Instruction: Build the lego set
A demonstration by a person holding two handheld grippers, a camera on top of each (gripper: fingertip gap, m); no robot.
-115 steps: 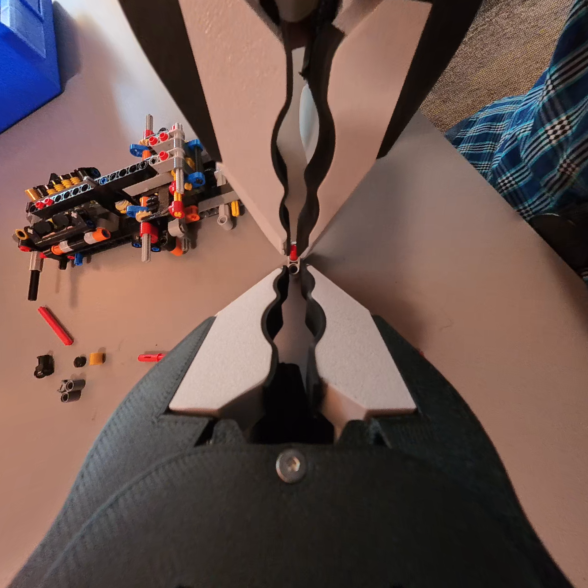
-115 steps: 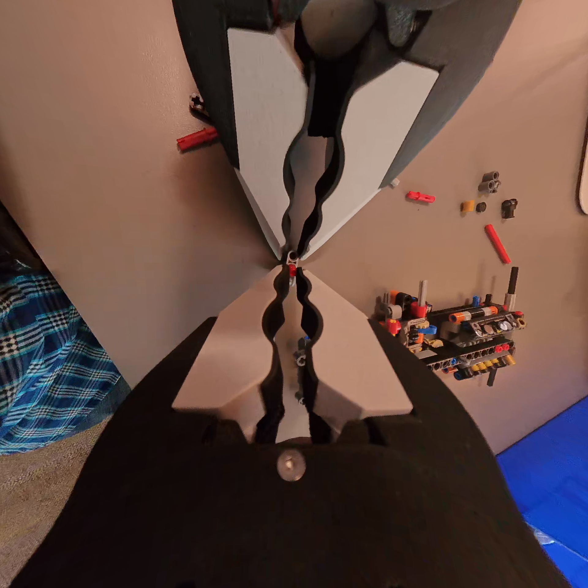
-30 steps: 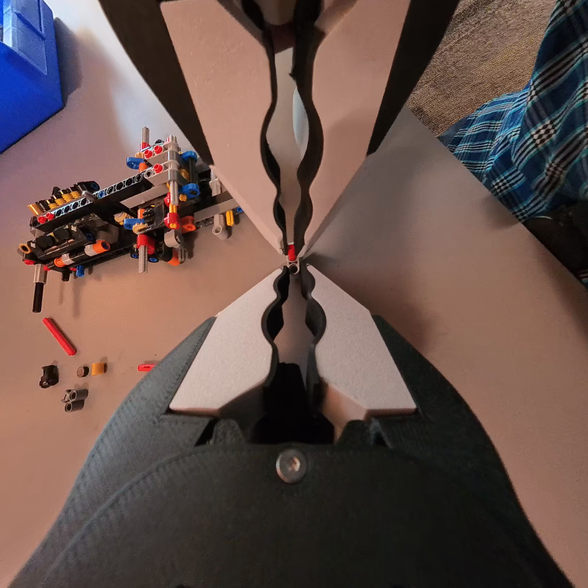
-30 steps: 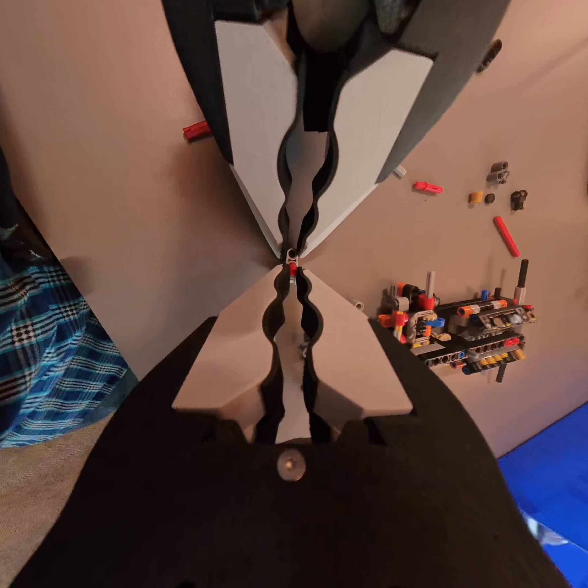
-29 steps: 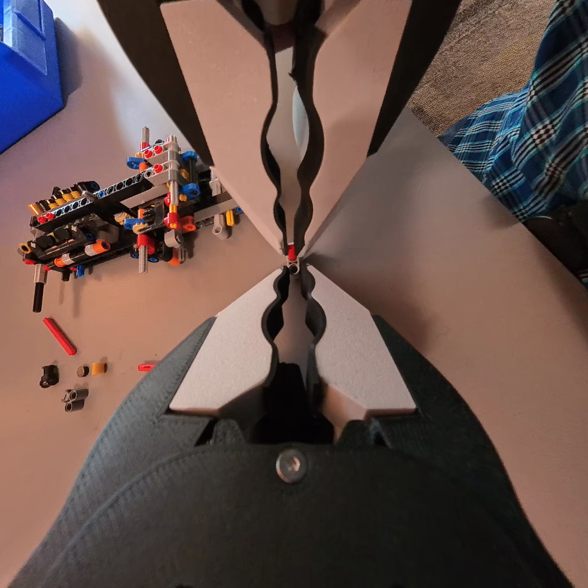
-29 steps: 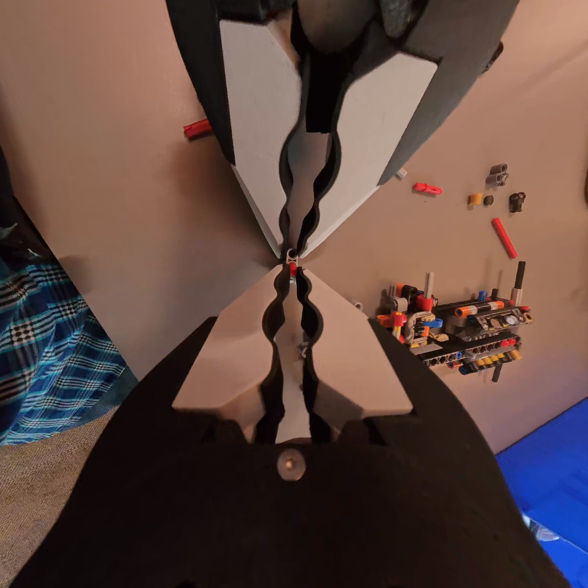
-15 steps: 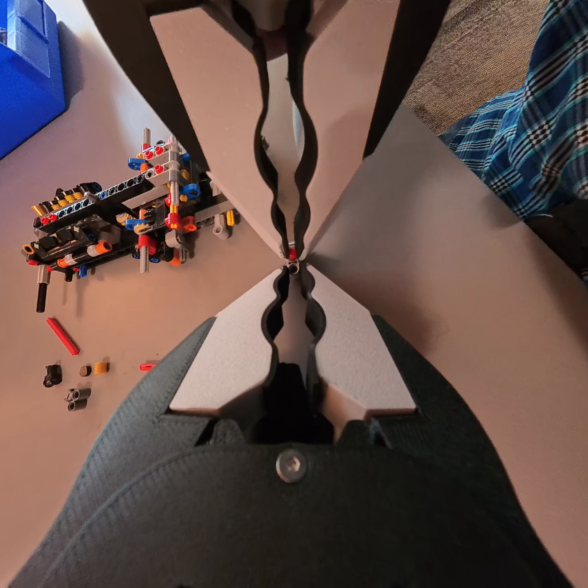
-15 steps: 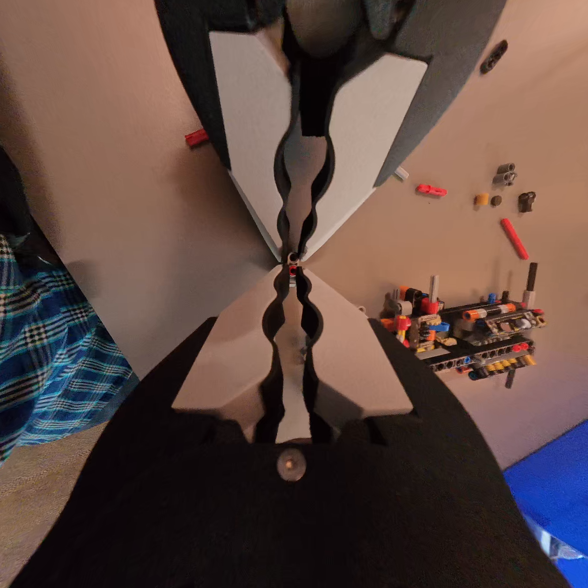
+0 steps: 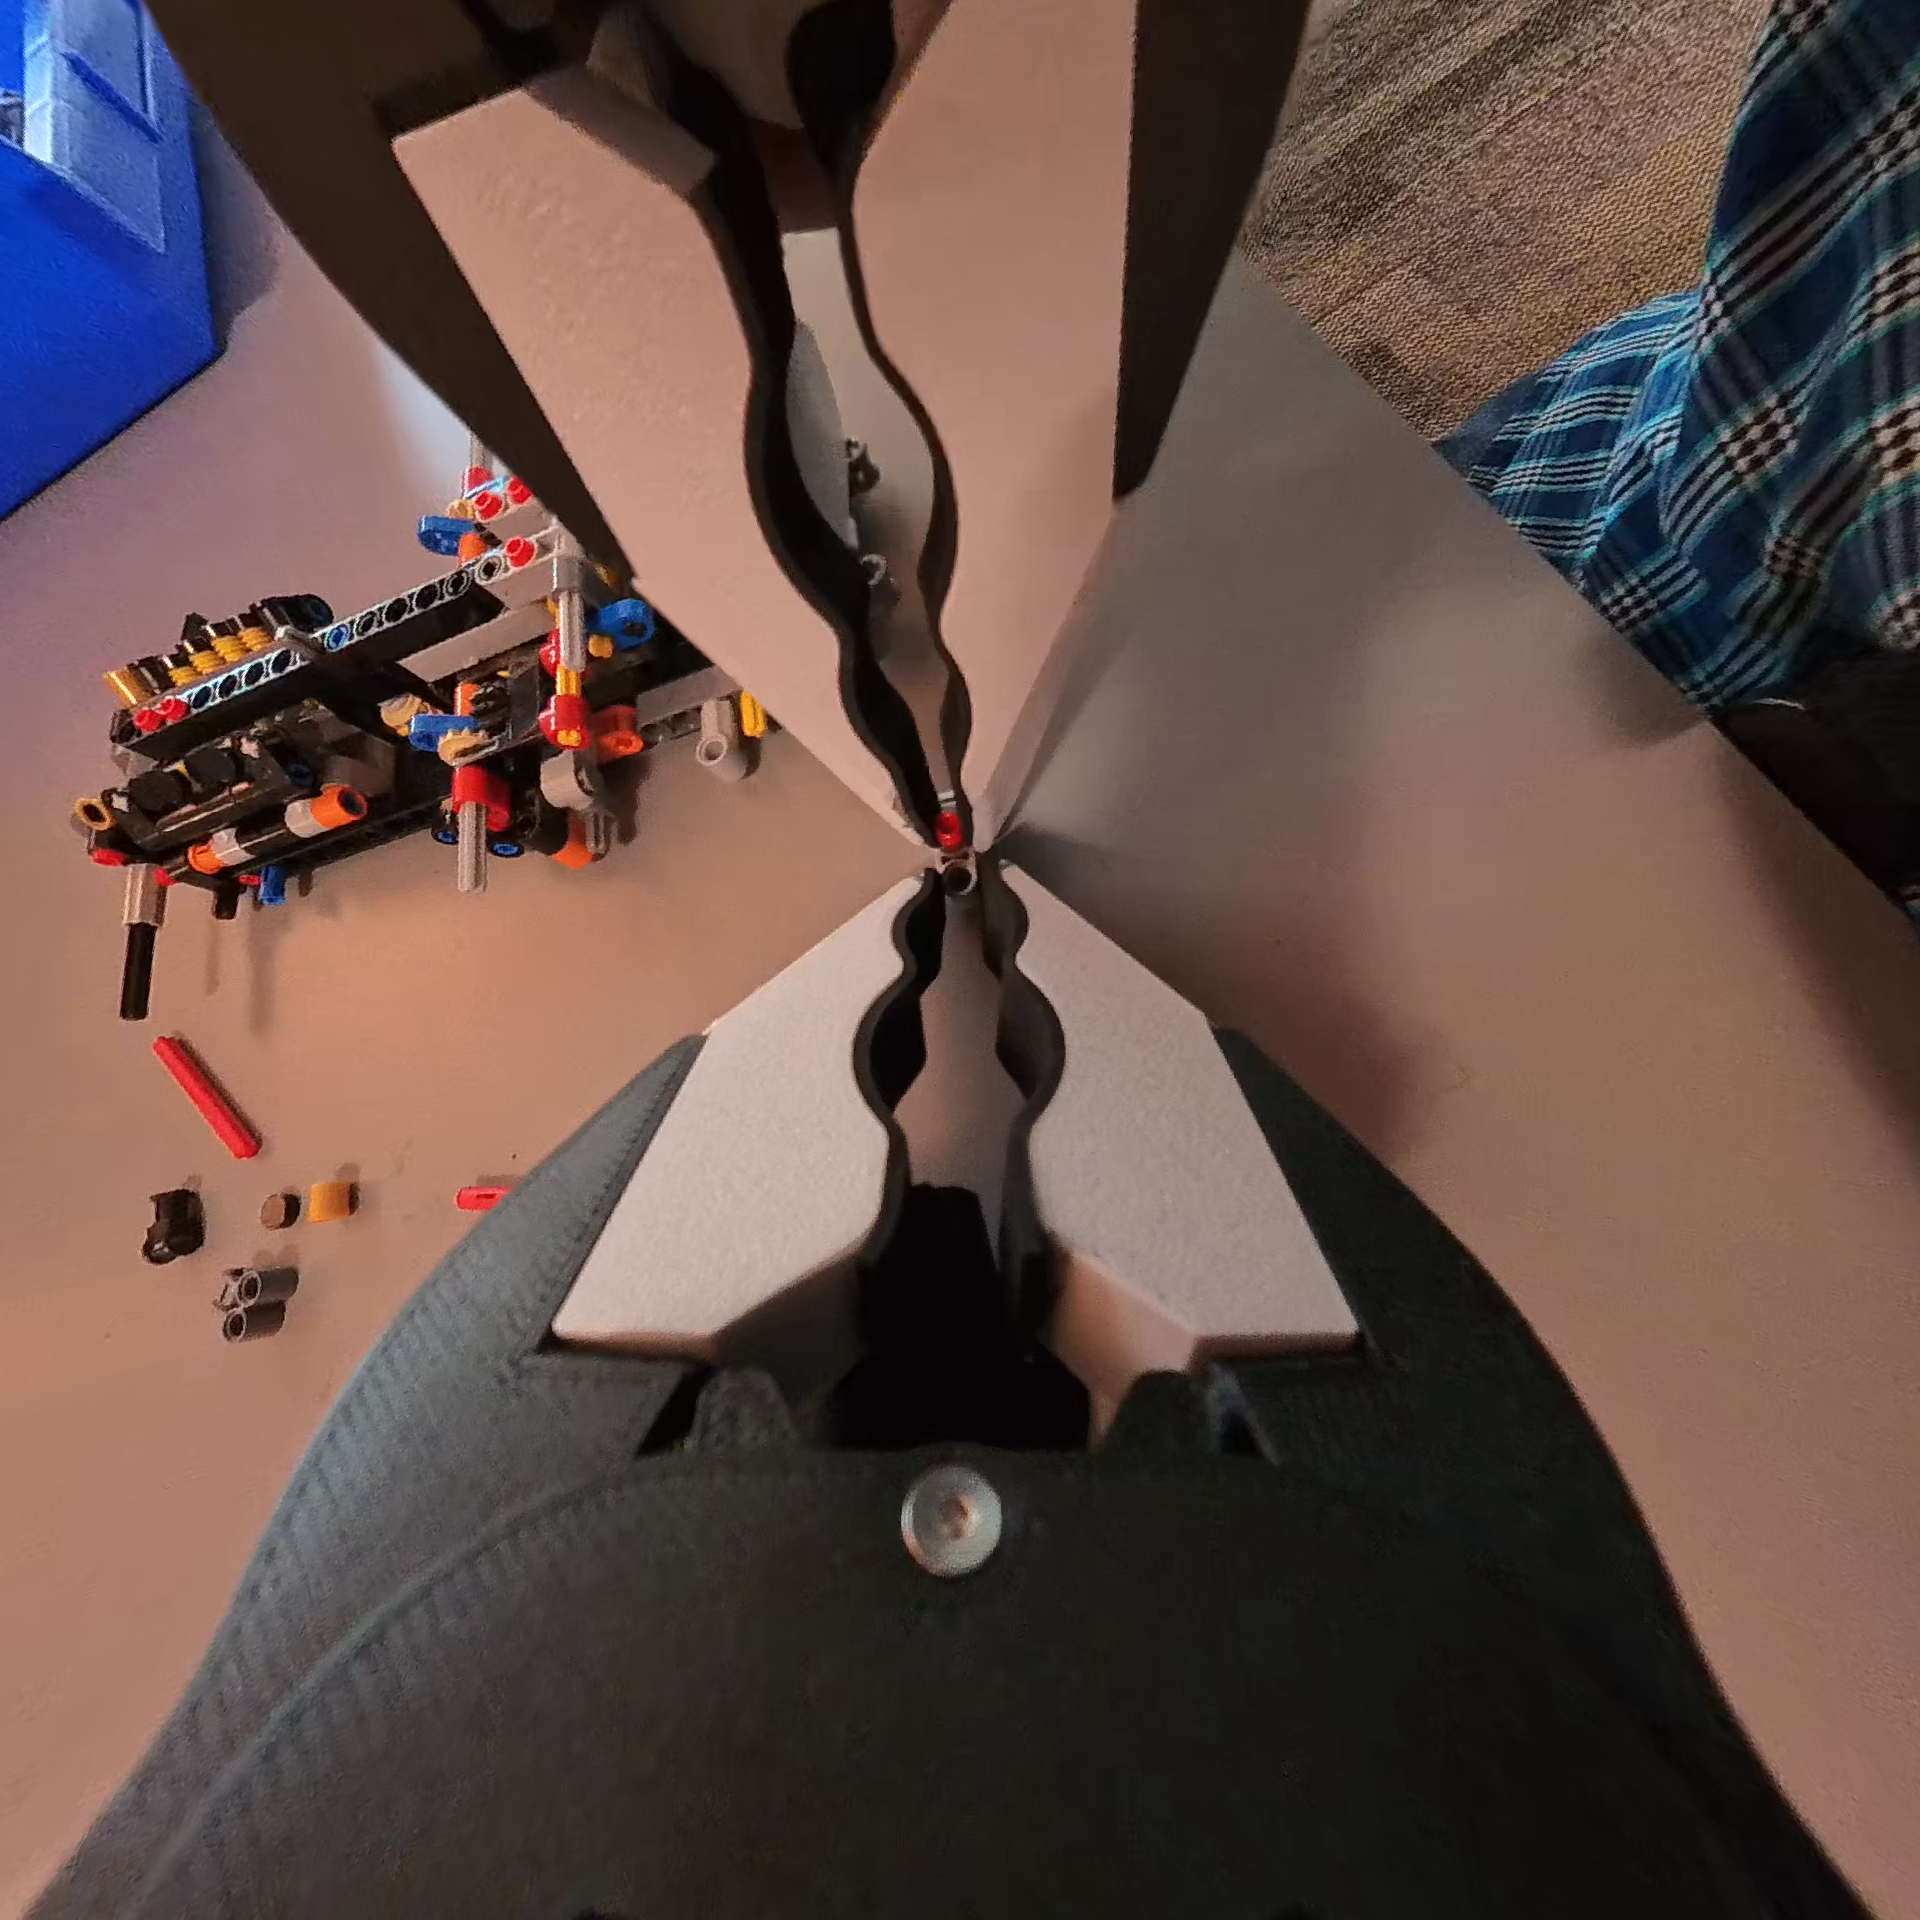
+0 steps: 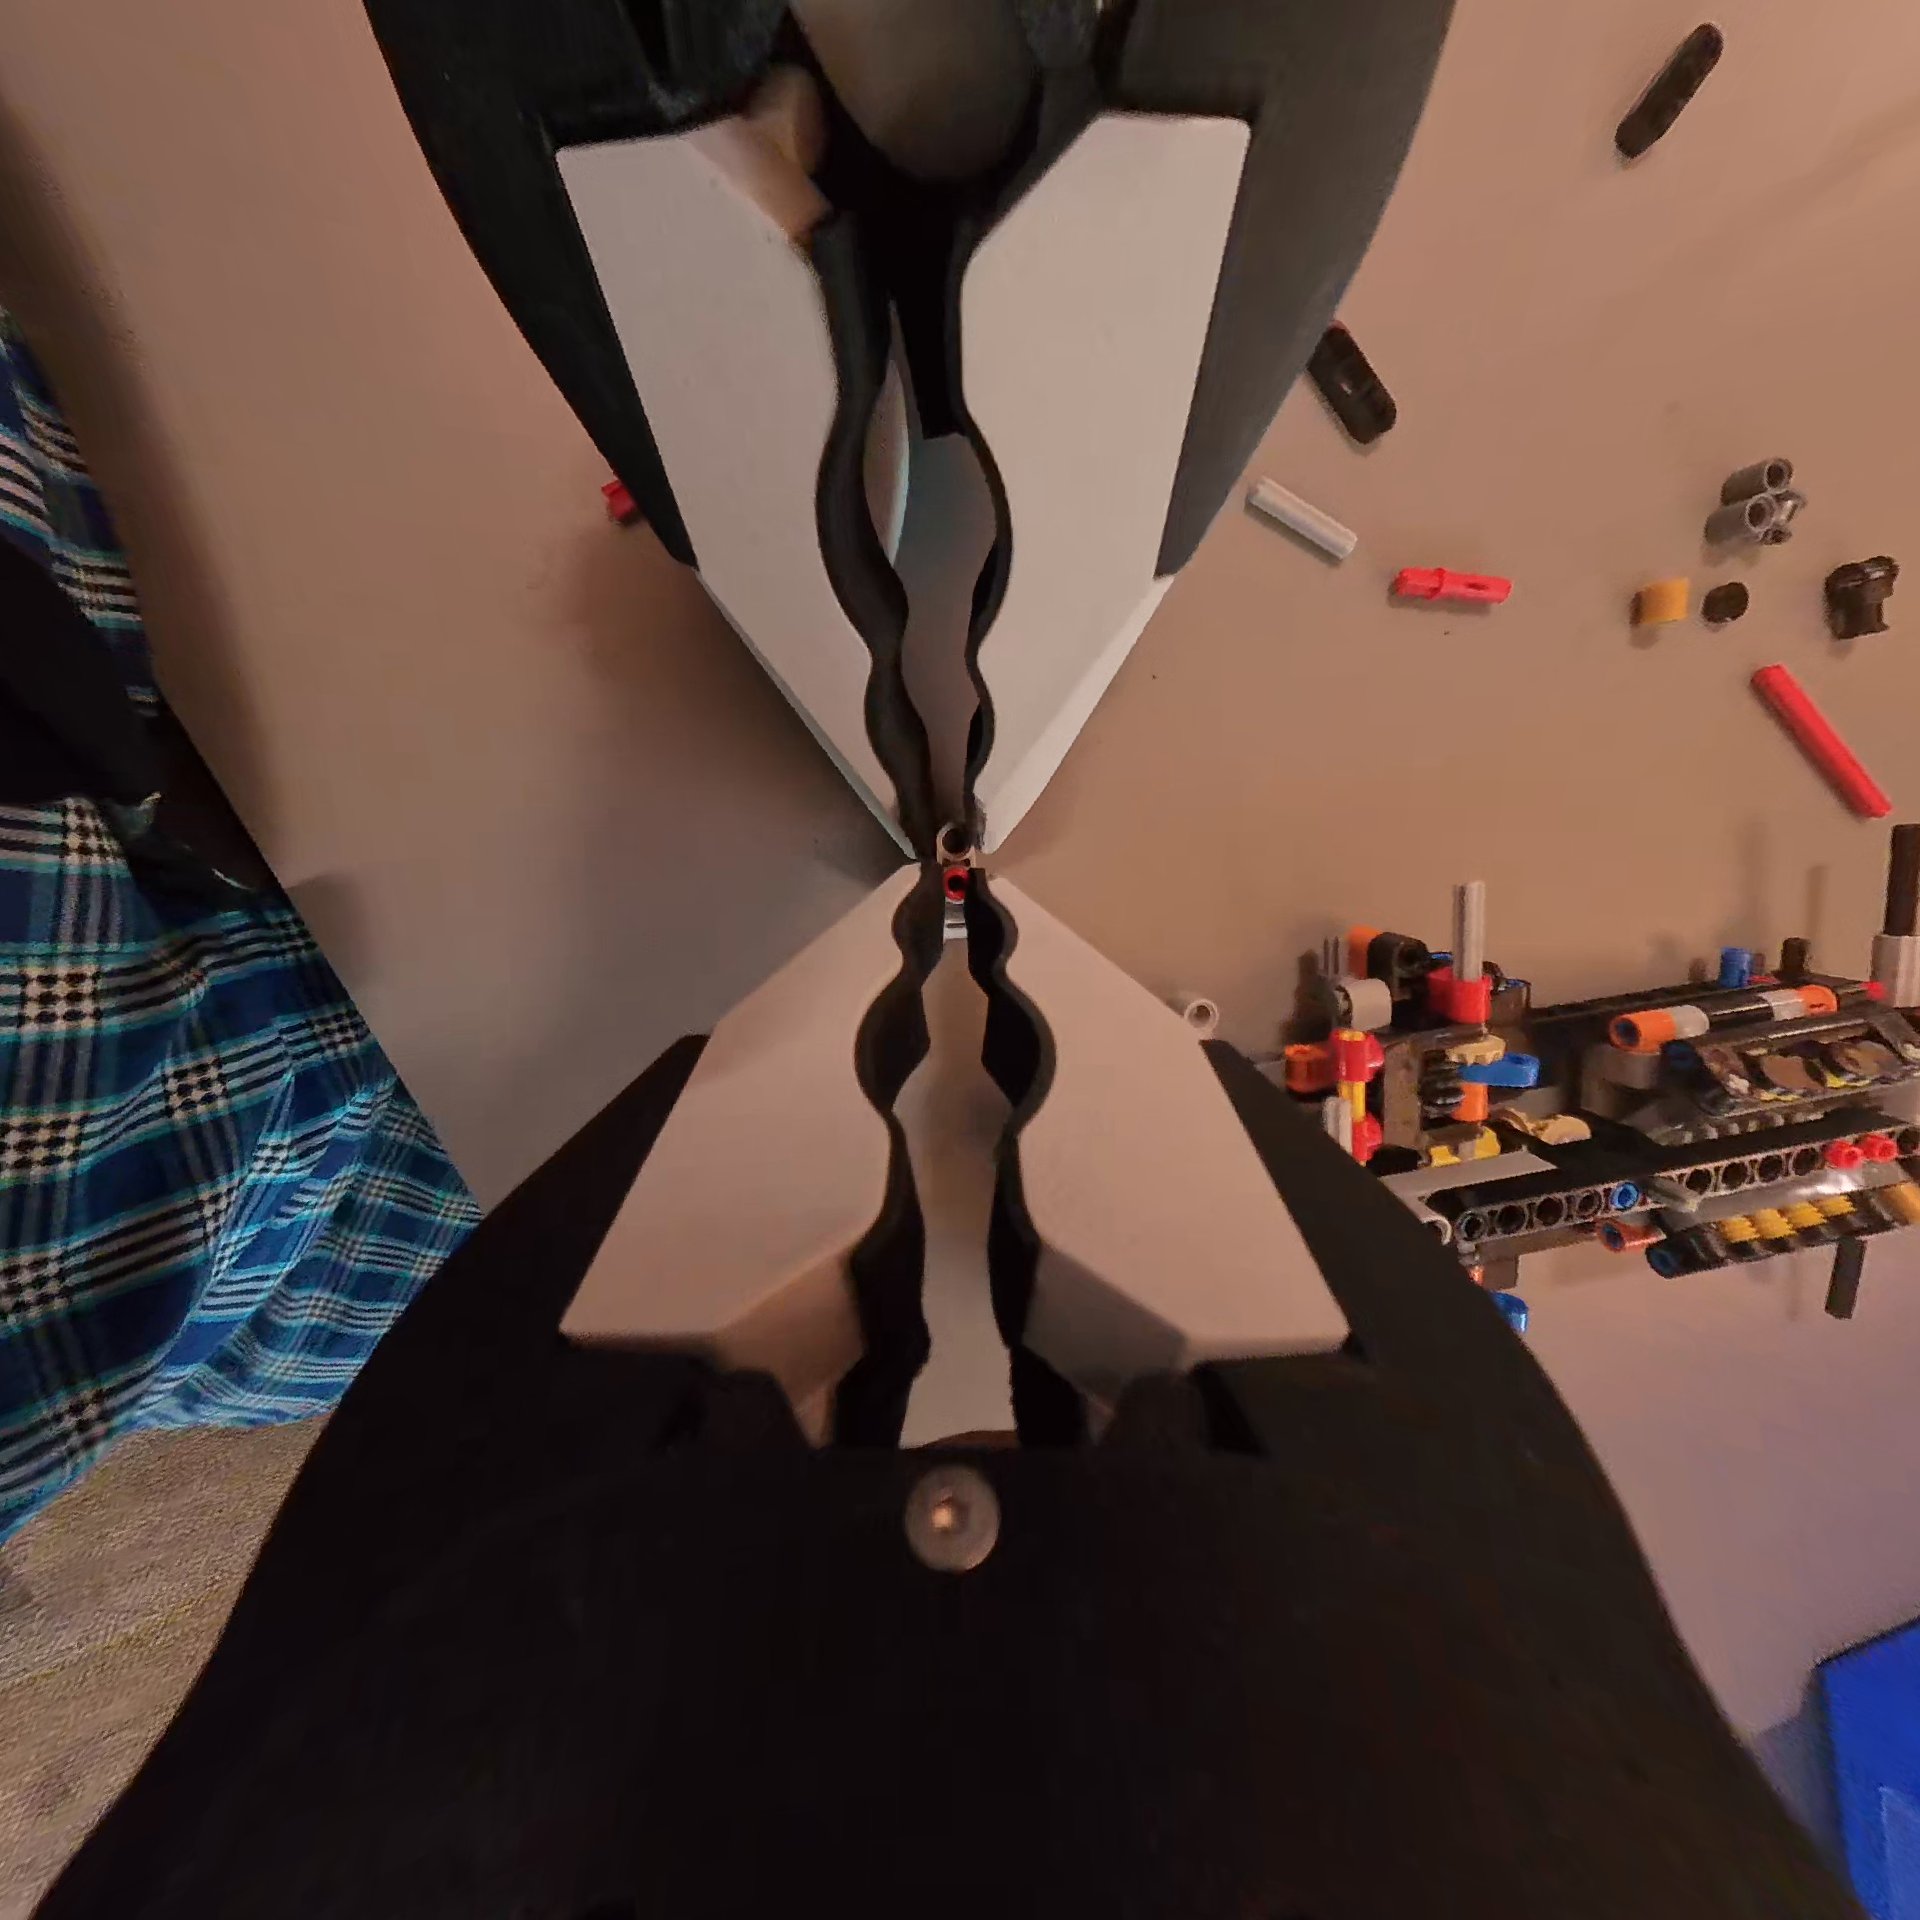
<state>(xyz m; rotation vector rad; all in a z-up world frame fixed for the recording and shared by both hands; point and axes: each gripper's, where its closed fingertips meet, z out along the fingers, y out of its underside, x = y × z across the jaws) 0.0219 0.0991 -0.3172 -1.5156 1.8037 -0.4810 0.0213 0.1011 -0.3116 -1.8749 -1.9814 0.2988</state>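
Note:
My left gripper is shut on a small grey connector with a round hole. My right gripper is shut on a small red pin. The two grippers meet tip to tip above the table, and the red pin touches the end of the grey connector. The part-built lego model, black and grey beams with red, blue and orange parts, lies on the table left of the grippers. In the right wrist view the model lies at the right.
Loose parts lie near the model: a red axle, a short red pin, a grey double connector, a light grey axle and black beams. A blue bin stands beyond. A person's plaid cloth is past the table edge. The light grey axle sits 9 cm or so from the ends of my left fingers.
Both grippers stay shut and tip to tip. The right gripper has tilted and shifted a little, so the model looks larger and farther right in its view.

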